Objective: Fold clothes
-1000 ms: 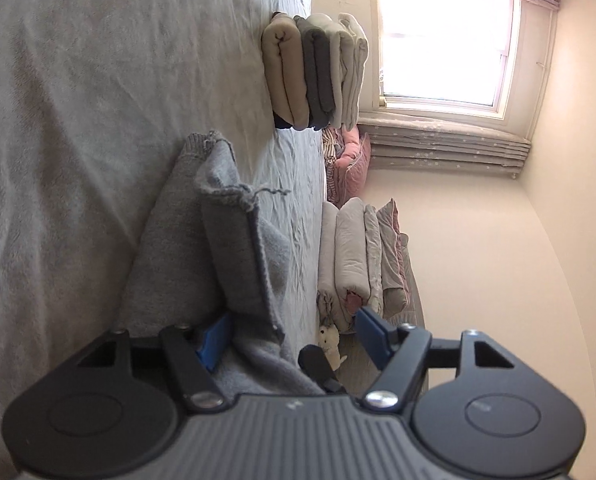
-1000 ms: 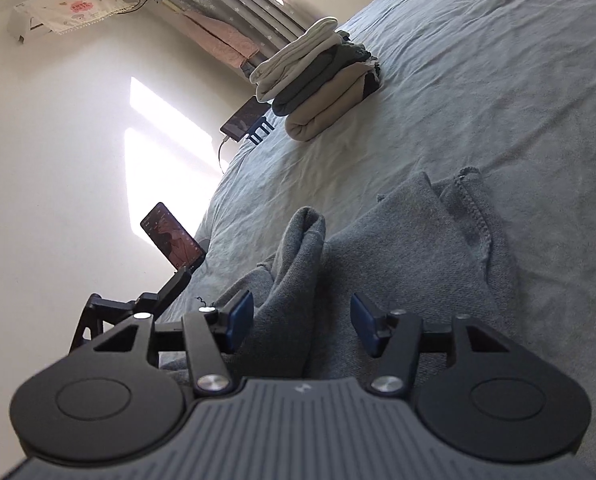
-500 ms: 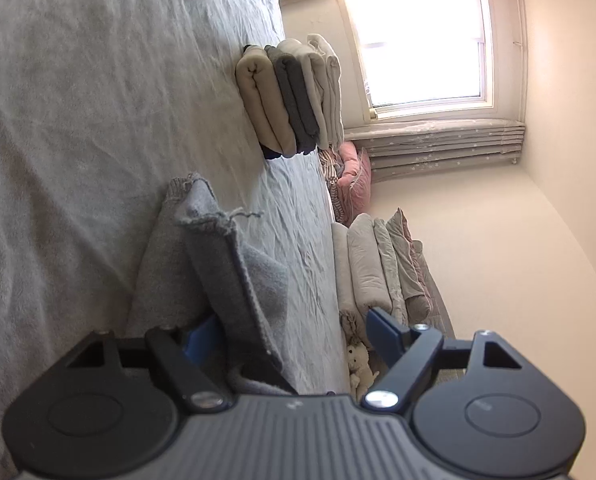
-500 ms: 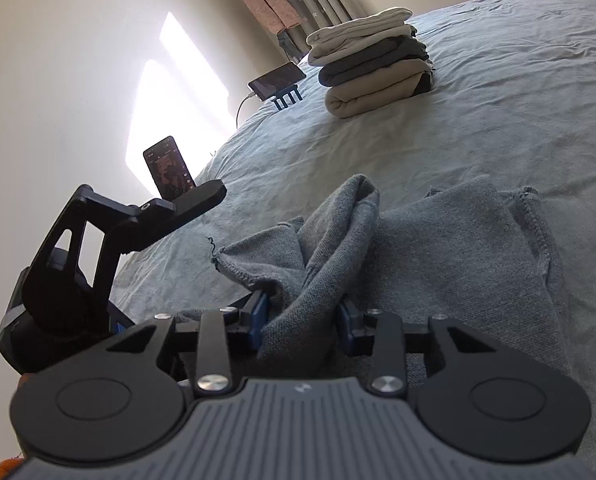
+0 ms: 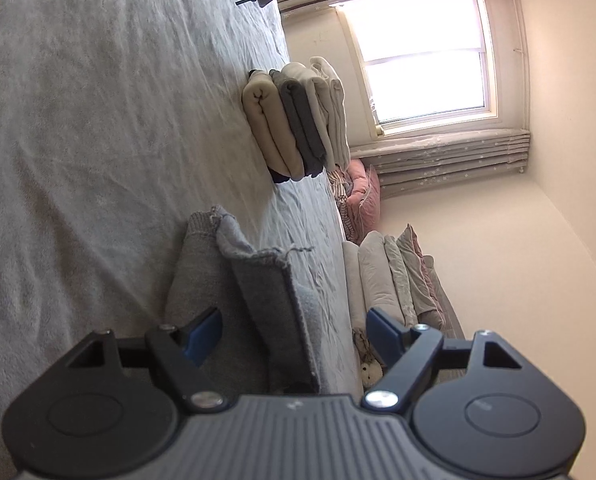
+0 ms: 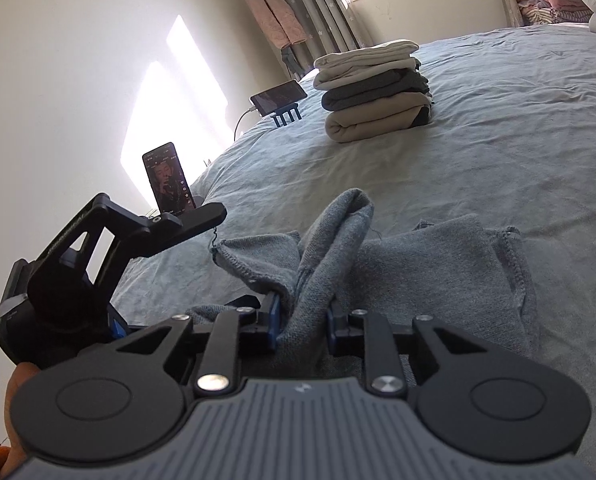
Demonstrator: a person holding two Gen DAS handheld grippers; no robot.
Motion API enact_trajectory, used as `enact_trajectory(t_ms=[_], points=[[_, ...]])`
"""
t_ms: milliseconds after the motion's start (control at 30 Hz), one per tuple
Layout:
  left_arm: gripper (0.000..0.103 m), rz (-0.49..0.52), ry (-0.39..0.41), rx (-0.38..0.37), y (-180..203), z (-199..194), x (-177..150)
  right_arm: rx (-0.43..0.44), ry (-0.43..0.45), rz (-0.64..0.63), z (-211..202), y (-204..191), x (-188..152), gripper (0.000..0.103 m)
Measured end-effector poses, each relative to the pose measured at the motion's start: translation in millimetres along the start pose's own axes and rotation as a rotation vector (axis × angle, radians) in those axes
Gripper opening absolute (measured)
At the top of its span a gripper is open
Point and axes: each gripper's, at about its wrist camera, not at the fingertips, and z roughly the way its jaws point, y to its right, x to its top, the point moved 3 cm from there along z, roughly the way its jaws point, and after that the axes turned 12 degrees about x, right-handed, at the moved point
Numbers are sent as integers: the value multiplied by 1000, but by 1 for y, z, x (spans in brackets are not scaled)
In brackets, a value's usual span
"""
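Note:
A grey knit garment [image 6: 438, 264] lies crumpled on the grey bed sheet [image 6: 498, 140]. My right gripper [image 6: 302, 318] is shut on a bunched fold of it that rises between the blue pads. The left gripper [image 5: 293, 334] is open, with a raised hemmed edge of the same garment [image 5: 265, 288] standing between its wide-apart fingers; neither pad presses the cloth. In the right wrist view the left gripper [image 6: 97, 264] shows at the garment's left end, held by a hand.
A stack of folded clothes [image 6: 374, 92] sits farther up the bed [image 5: 97, 120]. One phone [image 6: 167, 182] stands upright at the bed's left edge, another phone [image 6: 277, 98] on a blue stand. Folded bedding [image 5: 390, 276] and pink pillows [image 5: 362, 192] lie near the window.
My right gripper has closed from open onto the bunched fold. The left gripper has stayed open and swung, so the folded stack now sits lower in its view.

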Motion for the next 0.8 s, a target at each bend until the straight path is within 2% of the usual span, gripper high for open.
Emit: enact_trajectory(t_ms=[100, 200, 333, 433, 500, 567, 667, 733, 800], points=[[79, 26, 40, 38, -2, -6, 5, 0, 21, 19, -7, 6, 4, 24], [79, 128, 102, 145, 1, -11, 9, -3, 35, 51, -13, 14, 7, 24], [79, 258, 137, 262, 3, -12, 10, -9, 38, 105, -15, 29, 8, 25], [77, 322, 104, 293, 3, -3, 6, -9, 29, 140, -14, 39, 6, 25], [69, 361, 75, 307, 3, 3, 2, -9, 25, 152, -15, 43, 5, 25], [62, 400, 47, 321, 3, 10, -2, -15, 29, 154, -18, 42, 5, 39], [59, 457, 4, 342, 3, 20, -8, -16, 44, 142, -23, 38, 8, 54], [57, 468, -9, 337, 3, 23, -11, -7, 52, 134, -25, 35, 10, 61], [56, 471, -18, 327, 5, 25, -13, 0, 51, 127, -23, 33, 11, 63]])
